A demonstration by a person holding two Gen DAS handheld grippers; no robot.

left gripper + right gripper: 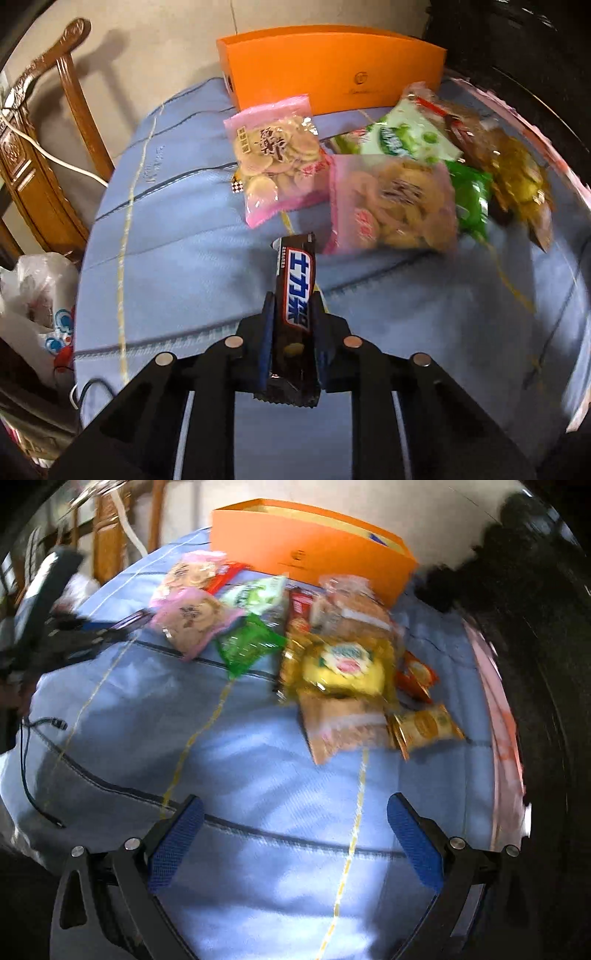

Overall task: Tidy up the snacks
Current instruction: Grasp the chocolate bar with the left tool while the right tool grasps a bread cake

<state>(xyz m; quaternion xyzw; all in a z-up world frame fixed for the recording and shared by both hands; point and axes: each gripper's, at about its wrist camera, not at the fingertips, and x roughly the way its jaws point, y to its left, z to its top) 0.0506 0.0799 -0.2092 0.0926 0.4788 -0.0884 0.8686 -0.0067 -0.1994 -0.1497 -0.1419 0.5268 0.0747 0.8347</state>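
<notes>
My left gripper [293, 299] is shut on a dark brown chocolate bar [295, 291], which stands lengthwise between the blue pads over the blue tablecloth [177, 240]. Beyond it lie two pink cookie bags [277, 162] [391, 203], green packets [406, 140] and a yellow bag [517, 173]. An orange box [332, 66] stands at the back. My right gripper [295, 801] is open over bare cloth [258, 760], with nothing between its fingers. The snack pile [343, 664] lies ahead of it, in front of the orange box [306, 554]. The left gripper [74, 627] shows blurred at the left.
A carved wooden chair [48, 147] and a white plastic bag [37, 295] stand left of the table. A white cable [55, 158] hangs by the chair. A black cable [29, 768] lies on the cloth's left edge. The table's right rim [502, 720] is pink.
</notes>
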